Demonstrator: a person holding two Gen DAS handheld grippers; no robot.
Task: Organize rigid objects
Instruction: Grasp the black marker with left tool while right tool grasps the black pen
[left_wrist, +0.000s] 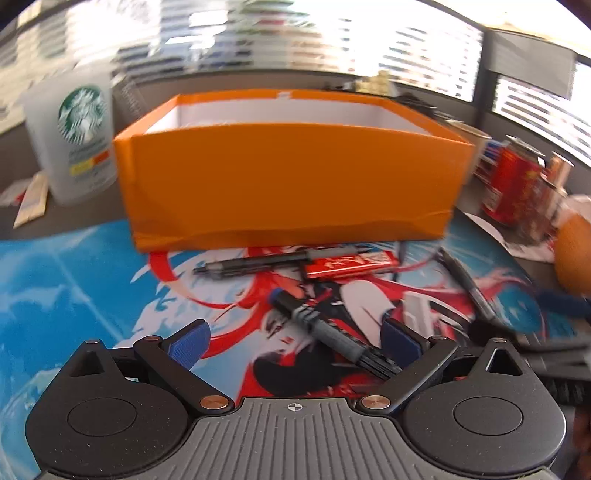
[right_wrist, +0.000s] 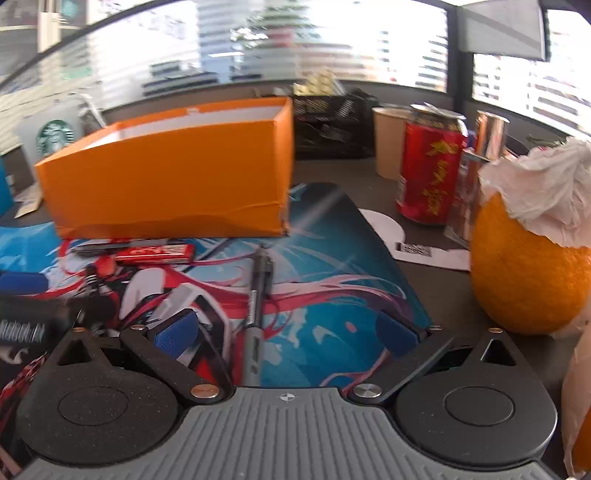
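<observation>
An open orange box (left_wrist: 288, 177) stands at the far edge of a printed desk mat (left_wrist: 74, 280); it also shows in the right wrist view (right_wrist: 166, 181). In front of it lie a black pen (left_wrist: 258, 262) and a red flat stick (left_wrist: 351, 266). My left gripper (left_wrist: 295, 341) is open, its jaws either side of a grey marker with a blue cap (left_wrist: 325, 332). My right gripper (right_wrist: 286, 332) is open, with a grey pen (right_wrist: 256, 299) lying between its jaws, nearer the left one. Neither pen is gripped.
A Starbucks cup (left_wrist: 77, 136) stands left of the box. A red can (right_wrist: 428, 170), a paper cup (right_wrist: 388, 140) and a shiny metal cylinder (right_wrist: 484, 158) stand right of the mat. An orange (right_wrist: 524, 277) with tissue on top sits close on the right.
</observation>
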